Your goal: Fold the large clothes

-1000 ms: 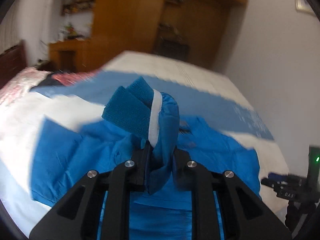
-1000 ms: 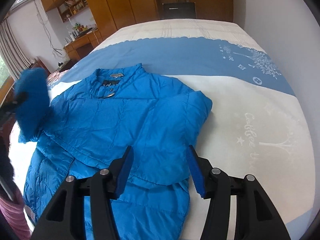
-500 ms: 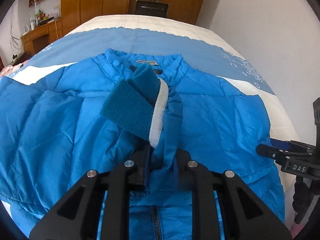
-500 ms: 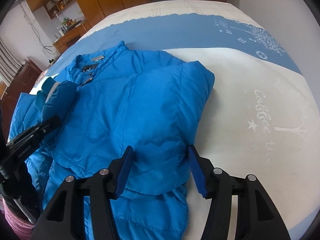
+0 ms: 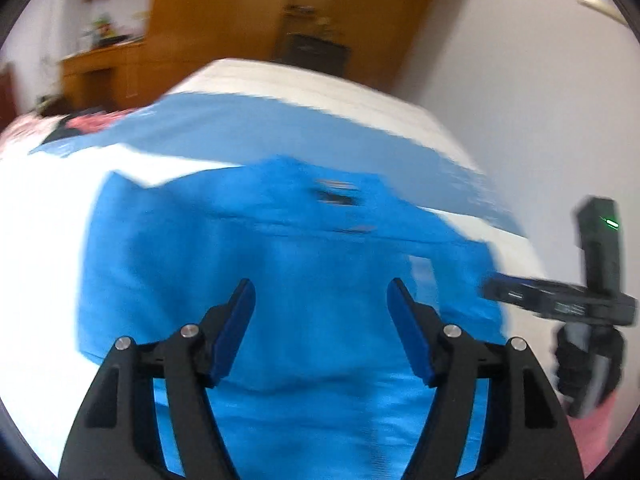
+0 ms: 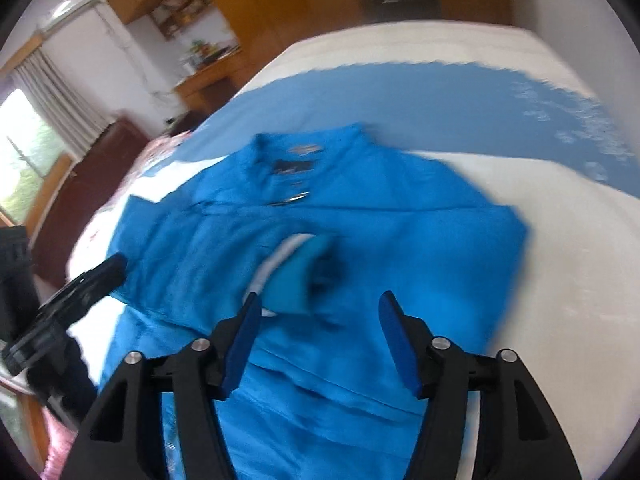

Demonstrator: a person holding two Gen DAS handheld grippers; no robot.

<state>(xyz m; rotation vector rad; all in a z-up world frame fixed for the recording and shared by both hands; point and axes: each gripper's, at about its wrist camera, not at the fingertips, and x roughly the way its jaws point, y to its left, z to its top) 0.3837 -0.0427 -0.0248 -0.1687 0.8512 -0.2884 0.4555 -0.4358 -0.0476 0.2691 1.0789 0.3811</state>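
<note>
A bright blue puffer jacket lies flat on the bed, collar toward the far end. One sleeve is folded across its chest, and the teal cuff with a white edge rests there. My left gripper hovers over the jacket; its jaws are opening and nothing is between them. My right gripper hangs just short of the cuff, jaws also opening, with nothing pinched. Both views are blurred by motion. The left gripper also shows at the left edge of the right wrist view.
The bed cover is white with a wide blue band. A white wall runs along the bed's right side. Wooden wardrobes and a desk stand beyond the bed. A pink patterned cloth lies at the left.
The left gripper let go of the sleeve cuff, which now lies across the jacket's chest, and its jaws spread wide. Both views shifted and blurred. The right jaws widened slightly.
</note>
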